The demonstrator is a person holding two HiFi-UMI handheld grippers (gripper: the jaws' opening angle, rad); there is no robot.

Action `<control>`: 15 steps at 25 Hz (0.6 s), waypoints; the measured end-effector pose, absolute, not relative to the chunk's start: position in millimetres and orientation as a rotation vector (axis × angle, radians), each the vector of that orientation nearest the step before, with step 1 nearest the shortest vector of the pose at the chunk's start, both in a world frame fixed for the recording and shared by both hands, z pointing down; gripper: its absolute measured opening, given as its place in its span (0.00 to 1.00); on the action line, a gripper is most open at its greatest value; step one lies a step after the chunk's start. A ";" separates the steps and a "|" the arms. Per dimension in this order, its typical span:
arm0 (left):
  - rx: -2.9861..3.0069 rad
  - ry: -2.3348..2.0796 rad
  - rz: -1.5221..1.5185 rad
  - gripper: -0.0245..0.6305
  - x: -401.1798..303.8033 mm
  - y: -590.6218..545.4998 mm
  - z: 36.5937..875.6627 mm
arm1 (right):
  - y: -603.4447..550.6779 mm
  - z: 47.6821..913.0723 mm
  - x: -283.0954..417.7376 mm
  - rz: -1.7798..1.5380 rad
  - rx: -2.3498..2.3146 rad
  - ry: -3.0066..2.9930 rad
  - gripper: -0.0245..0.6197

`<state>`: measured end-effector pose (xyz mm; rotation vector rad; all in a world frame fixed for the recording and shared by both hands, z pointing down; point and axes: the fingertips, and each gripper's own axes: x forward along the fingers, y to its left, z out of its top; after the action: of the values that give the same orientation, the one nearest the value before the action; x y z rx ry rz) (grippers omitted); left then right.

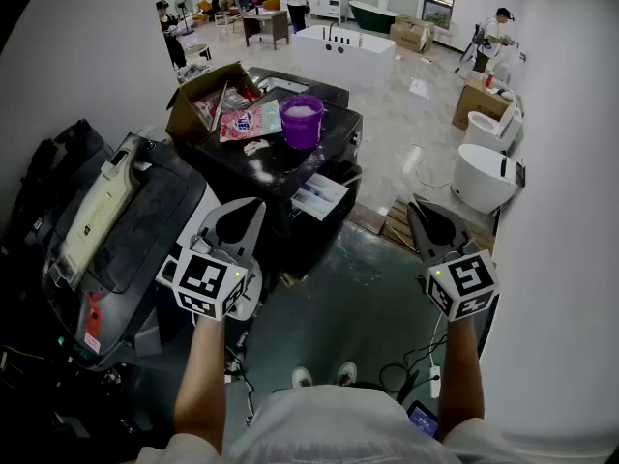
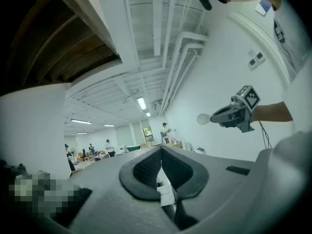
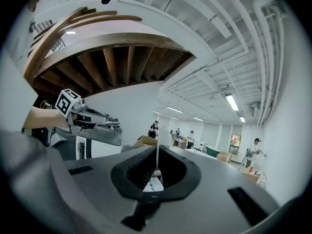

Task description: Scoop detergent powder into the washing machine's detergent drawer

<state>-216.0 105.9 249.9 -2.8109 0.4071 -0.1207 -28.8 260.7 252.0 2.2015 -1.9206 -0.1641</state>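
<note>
Left gripper [image 1: 255, 207] & right gripper [image 1: 419, 208] are both clenched on nothing, so I think one should open and go fwd, slowly, to the purple tub [image 1: 301, 122] of powder standing on the black machine top [image 1: 290, 170], w/o tipping it.

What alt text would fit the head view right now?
Left gripper and right gripper are shut and empty in the foreground; ahead, a purple cup of white powder stands on a dark machine top beside an open cardboard box.
</note>
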 end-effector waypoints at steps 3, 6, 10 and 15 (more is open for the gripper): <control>-2.802 0.366 -0.148 0.05 -206.3 109.4 255.0 | 255.7 254.9 -25.2 -0.155 2.198 -1.922 0.05; -2.835 0.333 -0.128 0.05 -195.3 110.6 256.8 | 249.5 256.0 -20.0 -0.151 2.187 -1.933 0.05; -2.900 0.403 -0.104 0.05 -186.2 99.2 260.8 | 243.4 257.6 -9.7 -0.126 2.178 -1.978 0.06; -2.893 0.432 -0.135 0.05 -165.5 95.0 266.5 | 239.2 256.4 15.5 -0.109 2.205 -2.024 0.06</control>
<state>-165.5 95.0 266.5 -2.8930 0.4320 -0.1346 15.5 239.2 256.4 2.2050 -2.0243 -0.1090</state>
